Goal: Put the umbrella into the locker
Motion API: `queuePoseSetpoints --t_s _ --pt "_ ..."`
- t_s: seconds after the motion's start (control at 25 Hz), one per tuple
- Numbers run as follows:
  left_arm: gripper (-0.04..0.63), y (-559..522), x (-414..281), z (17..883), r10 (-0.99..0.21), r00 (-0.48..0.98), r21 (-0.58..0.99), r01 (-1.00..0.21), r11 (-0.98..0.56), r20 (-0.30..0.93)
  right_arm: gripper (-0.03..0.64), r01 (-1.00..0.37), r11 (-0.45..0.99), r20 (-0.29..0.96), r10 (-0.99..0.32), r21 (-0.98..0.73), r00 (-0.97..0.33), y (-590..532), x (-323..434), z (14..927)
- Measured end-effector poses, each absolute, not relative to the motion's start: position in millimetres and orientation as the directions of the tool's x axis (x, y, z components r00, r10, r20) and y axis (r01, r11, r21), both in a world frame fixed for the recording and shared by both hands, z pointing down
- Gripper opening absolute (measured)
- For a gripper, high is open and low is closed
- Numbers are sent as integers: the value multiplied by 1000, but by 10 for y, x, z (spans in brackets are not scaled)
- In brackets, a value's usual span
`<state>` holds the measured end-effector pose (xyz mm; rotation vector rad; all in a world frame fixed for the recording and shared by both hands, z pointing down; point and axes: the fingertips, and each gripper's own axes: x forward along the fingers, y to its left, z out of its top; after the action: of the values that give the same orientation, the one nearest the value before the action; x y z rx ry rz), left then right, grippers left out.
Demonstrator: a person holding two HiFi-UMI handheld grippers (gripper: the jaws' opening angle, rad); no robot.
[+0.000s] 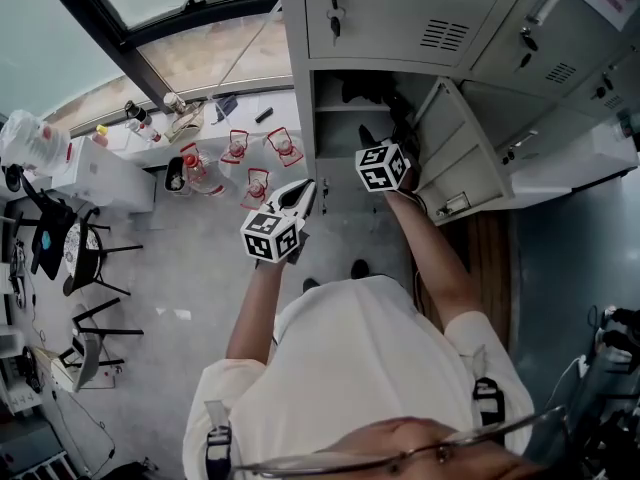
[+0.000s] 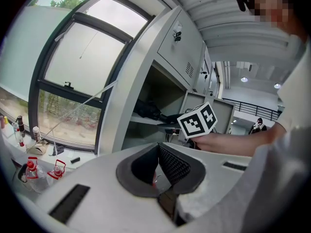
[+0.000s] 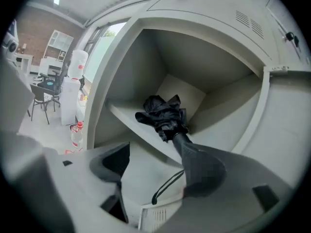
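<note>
A folded black umbrella (image 3: 163, 113) lies on the shelf (image 3: 127, 116) inside the open grey locker (image 1: 335, 118). Its handle points outward and rests against my right gripper's right pad (image 3: 203, 169). A thin strap loop hangs below the handle. My right gripper (image 3: 155, 155) is at the locker mouth with jaws wide apart and nothing clamped. In the head view the right gripper (image 1: 385, 153) reaches into the compartment. My left gripper (image 1: 300, 196) hangs to the left of the locker, jaws together and empty. The left gripper view shows the umbrella (image 2: 146, 109) on the shelf.
The locker door (image 1: 458, 156) stands open to the right of the compartment. Several red-capped water bottles (image 1: 205, 173) sit on the floor by the window at left. Black chairs (image 1: 90, 258) and a white counter (image 1: 100, 173) stand further left. More locker doors (image 1: 390, 13) are above.
</note>
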<state>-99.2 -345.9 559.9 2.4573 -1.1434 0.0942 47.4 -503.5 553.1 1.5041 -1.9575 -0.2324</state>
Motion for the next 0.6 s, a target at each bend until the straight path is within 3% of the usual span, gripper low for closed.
queuePoseSetpoints --t_s 0.4,0.6 --pt "5 -3398 -935 5654 -699 673 356 -732 -581 243 354 -903 236 409 -909 358 -76 -4983 751 5654" --pt "5 -3399 -968 5681 -698 672 357 -733 -579 249 380 -971 174 386 -917 162 -100 -5001 770 5662"
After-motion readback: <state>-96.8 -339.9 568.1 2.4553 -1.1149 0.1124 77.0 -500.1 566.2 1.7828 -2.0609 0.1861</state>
